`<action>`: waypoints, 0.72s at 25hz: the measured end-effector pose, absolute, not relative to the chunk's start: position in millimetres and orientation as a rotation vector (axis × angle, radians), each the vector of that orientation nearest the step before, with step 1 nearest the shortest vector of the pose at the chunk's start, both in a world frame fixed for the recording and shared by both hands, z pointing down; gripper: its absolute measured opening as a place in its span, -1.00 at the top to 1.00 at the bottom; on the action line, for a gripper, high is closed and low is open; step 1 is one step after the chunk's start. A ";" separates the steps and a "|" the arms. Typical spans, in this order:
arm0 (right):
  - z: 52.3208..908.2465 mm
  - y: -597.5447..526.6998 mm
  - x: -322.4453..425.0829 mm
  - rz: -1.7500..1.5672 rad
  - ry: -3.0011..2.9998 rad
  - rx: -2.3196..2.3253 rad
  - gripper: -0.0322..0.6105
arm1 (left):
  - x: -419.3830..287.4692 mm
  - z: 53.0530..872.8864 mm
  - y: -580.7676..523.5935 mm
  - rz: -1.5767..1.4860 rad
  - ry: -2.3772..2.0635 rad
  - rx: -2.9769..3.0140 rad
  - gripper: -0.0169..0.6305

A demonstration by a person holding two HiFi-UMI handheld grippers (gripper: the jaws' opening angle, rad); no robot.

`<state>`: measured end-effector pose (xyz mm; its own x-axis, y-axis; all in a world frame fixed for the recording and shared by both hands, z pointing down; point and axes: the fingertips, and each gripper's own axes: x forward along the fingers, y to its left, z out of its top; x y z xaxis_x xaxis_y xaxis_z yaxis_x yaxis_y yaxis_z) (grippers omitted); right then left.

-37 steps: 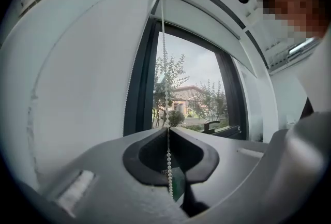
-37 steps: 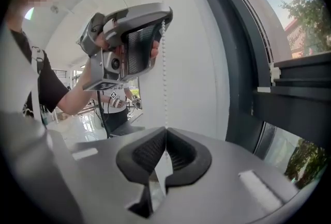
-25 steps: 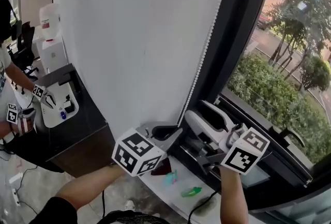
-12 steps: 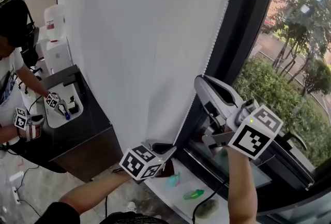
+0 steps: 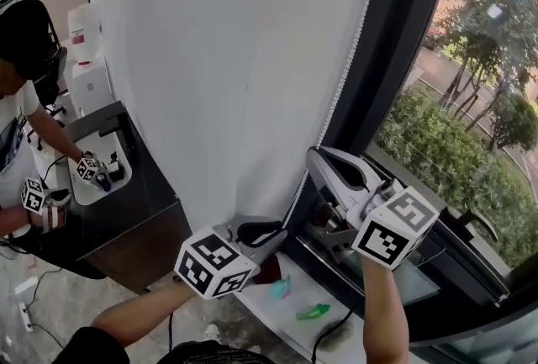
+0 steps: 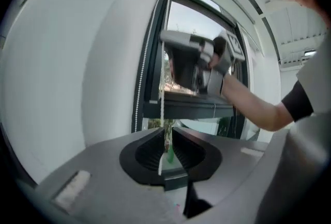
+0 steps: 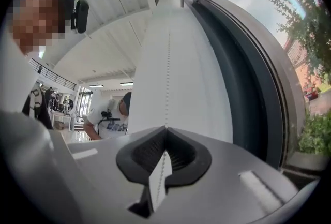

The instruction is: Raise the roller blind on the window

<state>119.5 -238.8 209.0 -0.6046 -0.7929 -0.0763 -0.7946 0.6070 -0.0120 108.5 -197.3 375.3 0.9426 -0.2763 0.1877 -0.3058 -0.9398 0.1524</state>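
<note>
While the blind hung low, two grippers met on its cord

Where the white blind filled the left side, it reached down as far as the left gripper. That gripper's jaws stood narrowly apart, having just opened, and the bead cord ran loose between them. Higher up and to the right, the right gripper had just closed its jaws and pinched the same cord. Beyond it stood the dark window frame, with green trees outside.
</note>
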 end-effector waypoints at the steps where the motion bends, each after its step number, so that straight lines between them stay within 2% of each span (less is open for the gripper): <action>1: 227.6 -240.9 119.3 0.001 2.767 -1.384 0.88 | 106.1 362.5 -198.9 0.189 -0.454 2.913 0.79; 6: 293.0 -240.4 116.2 -0.101 2.774 -1.465 0.88 | 96.2 314.2 -209.5 0.037 -0.551 2.930 0.80; 18: 313.8 -210.6 130.0 -0.064 2.535 -1.973 0.85 | 86.7 312.2 -205.7 0.006 -0.724 2.969 0.82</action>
<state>130.0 -210.6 313.8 -0.2445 -0.9663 0.0807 -0.9691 0.2463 0.0126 86.7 -205.7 312.2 0.8879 -0.4594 0.0244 -0.4598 -0.8842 0.0824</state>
